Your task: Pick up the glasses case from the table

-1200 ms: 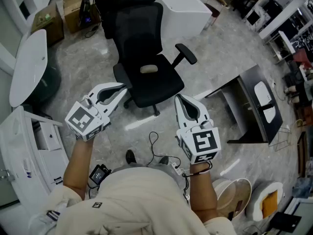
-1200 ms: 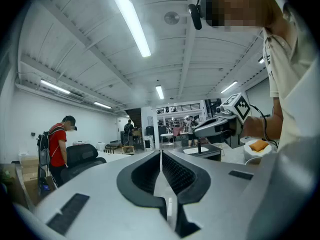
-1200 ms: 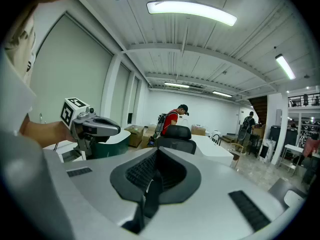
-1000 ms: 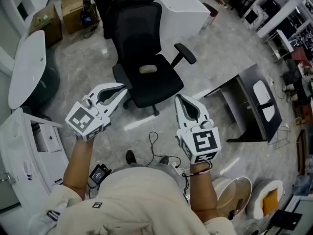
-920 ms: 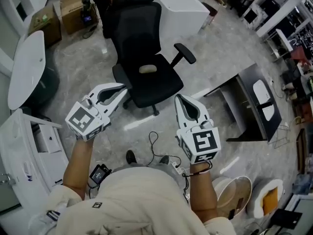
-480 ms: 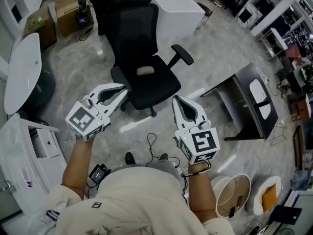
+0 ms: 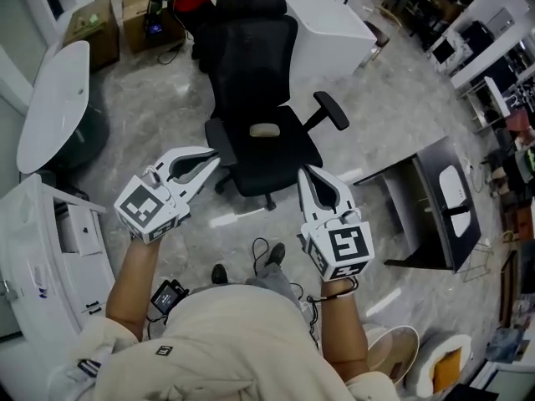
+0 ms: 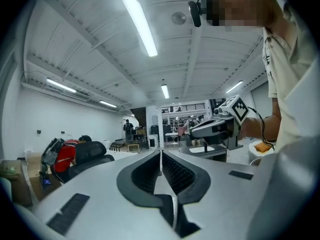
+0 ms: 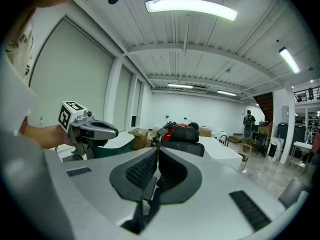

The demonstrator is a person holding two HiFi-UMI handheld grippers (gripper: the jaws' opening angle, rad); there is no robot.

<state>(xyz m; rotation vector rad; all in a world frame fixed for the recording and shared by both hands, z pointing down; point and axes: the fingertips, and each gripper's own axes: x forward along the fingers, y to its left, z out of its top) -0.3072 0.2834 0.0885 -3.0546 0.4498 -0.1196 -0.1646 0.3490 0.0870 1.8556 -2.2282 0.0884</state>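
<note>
I find no glasses case that I can name in any view. My left gripper (image 7: 216,159) is held out level over the floor, jaws shut with nothing between them; its own view shows the tips (image 8: 160,153) pressed together. My right gripper (image 7: 303,170) is beside it, also shut and empty (image 9: 158,149). Each gripper appears in the other's view: the right one (image 8: 192,132) and the left one (image 9: 114,131). Both point toward a black office chair (image 7: 251,48) just ahead. A small pale oblong thing (image 7: 264,129) lies on the chair's seat; what it is I cannot tell.
A white desk (image 7: 322,15) stands behind the chair. A round white table (image 7: 54,103) and a white cabinet (image 7: 42,257) are at the left, cardboard boxes (image 7: 92,23) at the back left. A dark table (image 7: 435,190) stands at the right. Cables (image 7: 259,253) lie on the floor by my feet.
The room has shifted in the head view: the chair now sits lower and further right, closer to the gripper tips. Both grippers stay shut and side by side.
</note>
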